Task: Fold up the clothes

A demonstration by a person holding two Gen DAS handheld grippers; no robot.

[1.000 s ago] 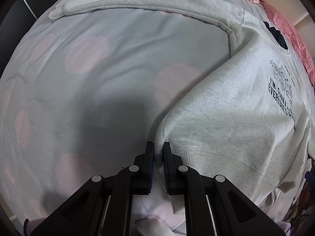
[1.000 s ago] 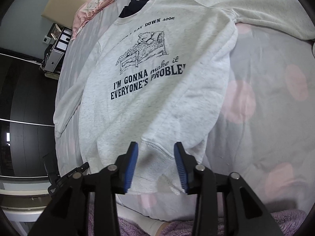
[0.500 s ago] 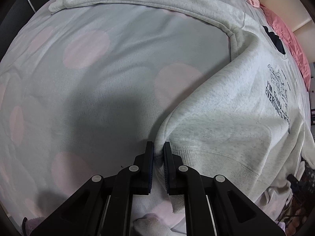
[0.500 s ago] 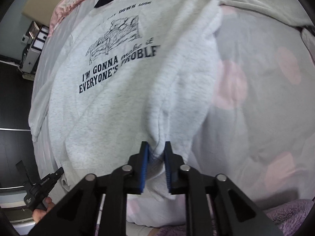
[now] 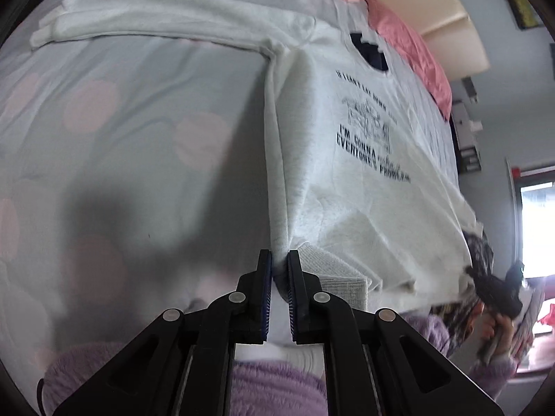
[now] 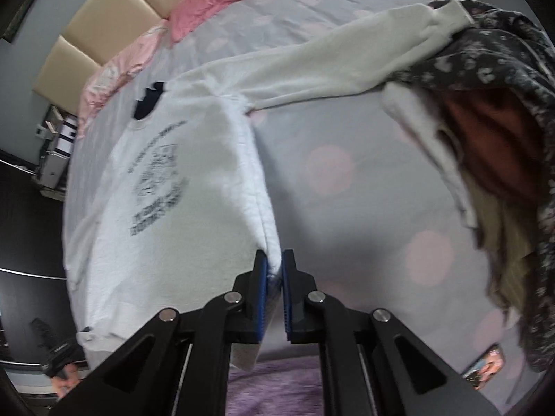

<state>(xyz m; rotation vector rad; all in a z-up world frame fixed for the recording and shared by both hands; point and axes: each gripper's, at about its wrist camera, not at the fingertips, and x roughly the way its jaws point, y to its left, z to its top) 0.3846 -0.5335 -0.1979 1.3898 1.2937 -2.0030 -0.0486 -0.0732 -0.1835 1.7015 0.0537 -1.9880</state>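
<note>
Sweatshirt point(image 5: 347, 187) hem lifted — both grippers point(image 5: 279, 260) point(image 6: 274, 263) clamped

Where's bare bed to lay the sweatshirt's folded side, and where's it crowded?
Free: the dotted bedspread between the sweatshirt body and its outstretched sleeve, left of the left gripper. In the right view, a second bare strip between the right gripper and the clothes pile. Crowded: that pile, which covers the other sleeve's cuff, and the pink pillows at the headboard.
</note>
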